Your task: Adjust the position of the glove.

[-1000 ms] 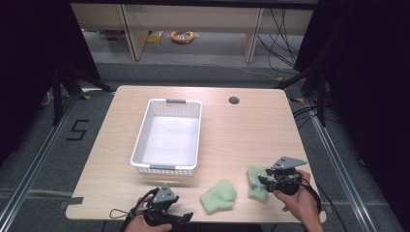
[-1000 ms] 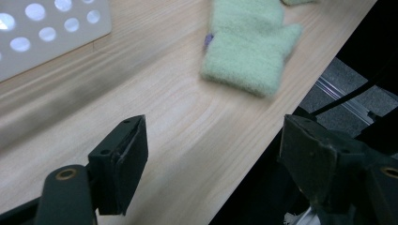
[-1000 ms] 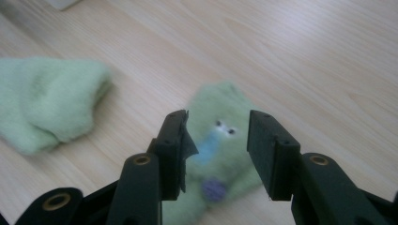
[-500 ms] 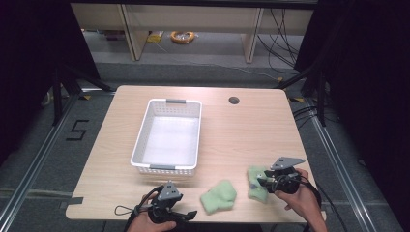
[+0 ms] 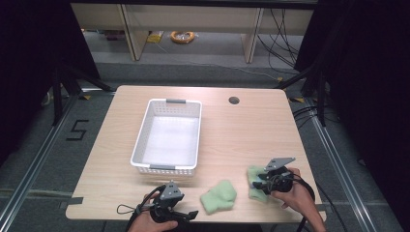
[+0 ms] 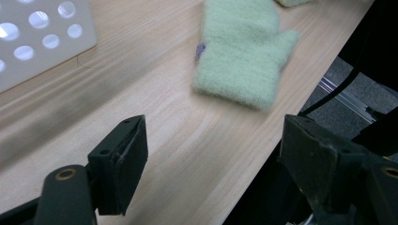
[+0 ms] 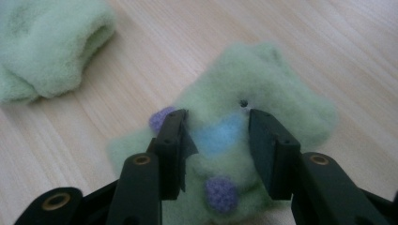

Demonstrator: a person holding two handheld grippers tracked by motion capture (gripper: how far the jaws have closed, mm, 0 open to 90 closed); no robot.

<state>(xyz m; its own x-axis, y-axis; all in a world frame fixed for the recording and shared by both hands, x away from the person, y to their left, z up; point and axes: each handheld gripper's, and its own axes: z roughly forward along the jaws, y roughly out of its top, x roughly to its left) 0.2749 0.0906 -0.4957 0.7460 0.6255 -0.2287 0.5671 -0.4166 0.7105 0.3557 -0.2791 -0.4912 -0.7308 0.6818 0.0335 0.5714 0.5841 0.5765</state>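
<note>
Two fuzzy green mittens lie near the table's front edge. The right mitten (image 5: pixel 253 173) (image 7: pixel 272 79) carries a blue patch and purple dots. My right gripper (image 5: pixel 259 183) (image 7: pixel 216 116) is pressed down onto it, shut on a raised fold of its fabric around the blue patch. The middle mitten (image 5: pixel 218 195) (image 6: pixel 239 56) (image 7: pixel 47 51) lies loose on the wood. My left gripper (image 5: pixel 187 213) (image 6: pixel 213 129) hovers low at the front edge just left of this mitten, with its jaws wide open and nothing between them.
A white perforated basket (image 5: pixel 140 145) (image 6: pixel 37 37) stands in the middle of the table, just beyond the left gripper. A round cable hole (image 5: pixel 234 100) sits at the back right. The table's front edge (image 6: pixel 263 154) runs right under the left gripper's right jaw.
My left gripper has slid a little to the right, toward the middle mitten. The right gripper has stayed on the right mitten.
</note>
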